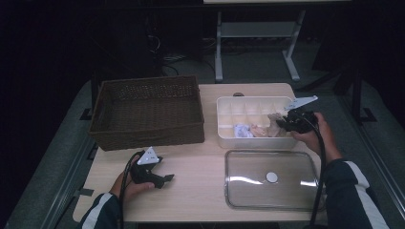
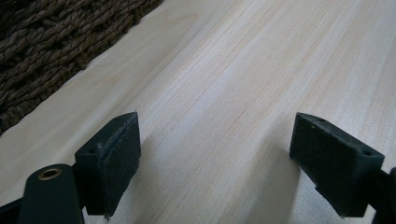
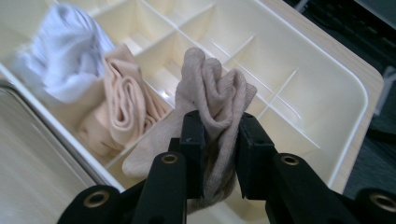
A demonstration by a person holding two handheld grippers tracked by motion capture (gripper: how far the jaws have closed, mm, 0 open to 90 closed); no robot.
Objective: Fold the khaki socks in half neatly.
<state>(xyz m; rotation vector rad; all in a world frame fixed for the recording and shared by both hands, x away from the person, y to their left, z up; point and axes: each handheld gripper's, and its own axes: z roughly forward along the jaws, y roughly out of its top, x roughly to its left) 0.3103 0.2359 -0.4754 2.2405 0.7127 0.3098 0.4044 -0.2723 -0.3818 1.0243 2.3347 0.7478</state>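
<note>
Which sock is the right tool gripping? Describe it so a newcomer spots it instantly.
Find the cream divided box right of the wicker basket. Along its near row lie three rolled socks; the held sock is the rightmost, greyish beige, beside a peach sock and a white sock.

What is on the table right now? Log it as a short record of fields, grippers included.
held item: beige sock, pinched in right gripper over the divided box
in box: white sock, peach sock, side by side in the near row
left gripper: open, nothing between the jaws, low over the bare table
basket: at the table's far left
clear lid: flat, in front of the box
</note>
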